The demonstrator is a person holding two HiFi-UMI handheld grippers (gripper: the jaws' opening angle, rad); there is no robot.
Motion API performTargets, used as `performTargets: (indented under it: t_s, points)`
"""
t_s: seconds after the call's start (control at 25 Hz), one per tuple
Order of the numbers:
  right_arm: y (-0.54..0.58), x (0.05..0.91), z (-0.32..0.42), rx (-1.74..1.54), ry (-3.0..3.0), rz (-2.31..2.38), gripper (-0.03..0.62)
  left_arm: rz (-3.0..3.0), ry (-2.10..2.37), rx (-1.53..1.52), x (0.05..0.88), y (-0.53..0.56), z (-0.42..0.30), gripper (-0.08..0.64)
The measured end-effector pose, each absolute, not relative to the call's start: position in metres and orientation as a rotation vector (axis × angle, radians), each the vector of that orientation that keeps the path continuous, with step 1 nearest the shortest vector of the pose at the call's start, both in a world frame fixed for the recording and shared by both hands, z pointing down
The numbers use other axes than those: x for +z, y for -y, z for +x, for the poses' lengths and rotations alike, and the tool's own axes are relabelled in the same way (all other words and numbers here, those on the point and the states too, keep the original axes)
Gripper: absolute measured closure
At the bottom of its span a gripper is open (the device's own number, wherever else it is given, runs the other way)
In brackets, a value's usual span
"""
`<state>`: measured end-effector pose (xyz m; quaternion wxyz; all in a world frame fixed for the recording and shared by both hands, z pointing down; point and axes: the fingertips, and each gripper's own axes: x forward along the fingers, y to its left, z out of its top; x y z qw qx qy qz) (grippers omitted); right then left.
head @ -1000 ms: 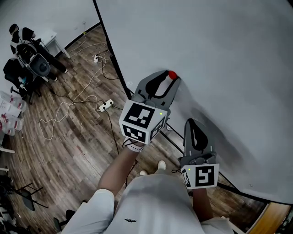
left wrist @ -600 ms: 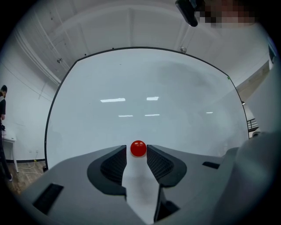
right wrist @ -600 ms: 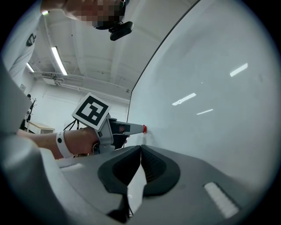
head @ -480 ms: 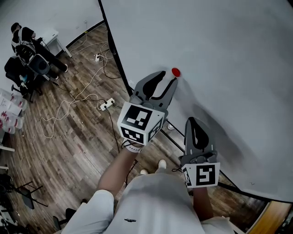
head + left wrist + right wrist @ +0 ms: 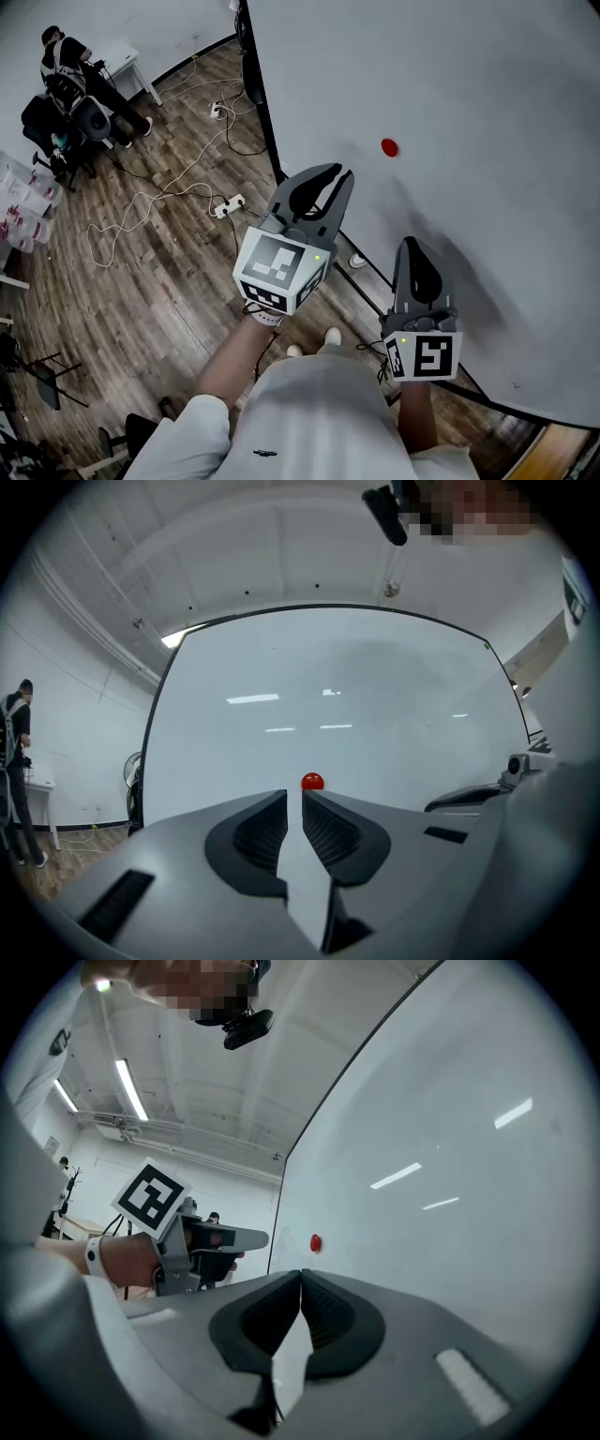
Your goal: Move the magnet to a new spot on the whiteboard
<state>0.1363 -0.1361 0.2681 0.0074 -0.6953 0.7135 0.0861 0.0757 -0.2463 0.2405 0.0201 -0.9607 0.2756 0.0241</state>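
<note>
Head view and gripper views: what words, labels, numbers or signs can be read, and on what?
Nothing is readable.
whiteboard: blank, only the red magnet.
left marker cube, right marker cube: square patterns, no letters.
boxes at far left: red print, too small.
shirt: small mark, too small.

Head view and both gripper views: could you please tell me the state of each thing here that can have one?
magnet: stuck on the whiteboard, clear of both grippers.
left hand-held gripper: jaws narrowly apart, have just been closing, nothing between them.
right hand-held gripper: jaws together, empty.
</note>
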Motion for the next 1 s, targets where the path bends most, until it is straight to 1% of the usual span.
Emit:
performTargets:
  t_s: [0.12, 0.24, 0.68, 1.0]
  points:
    - [0.139, 0.265, 0.134, 0.281, -2.234, -2.170, 0.583, -2.961, -0.907, 0.106, 0.236, 0.244, 0.055, 0.536]
    - [0.143, 0.260, 0.136, 0.292, -2.234, -2.168, 0.583, -2.960, -0.942, 0.120, 0.236, 0.240, 0.038, 0.552]
    - [0.148, 0.253, 0.139, 0.341, -2.231, -2.170, 0.583, -2.953, -1.028, 0.128, 0.250, 0.222, -0.001, 0.554]
    - [0.150, 0.254, 0.152, 0.336, -2.212, -2.192, 0.583, -2.949, -1.066, 0.130, 0.263, 0.223, -0.009, 0.554]
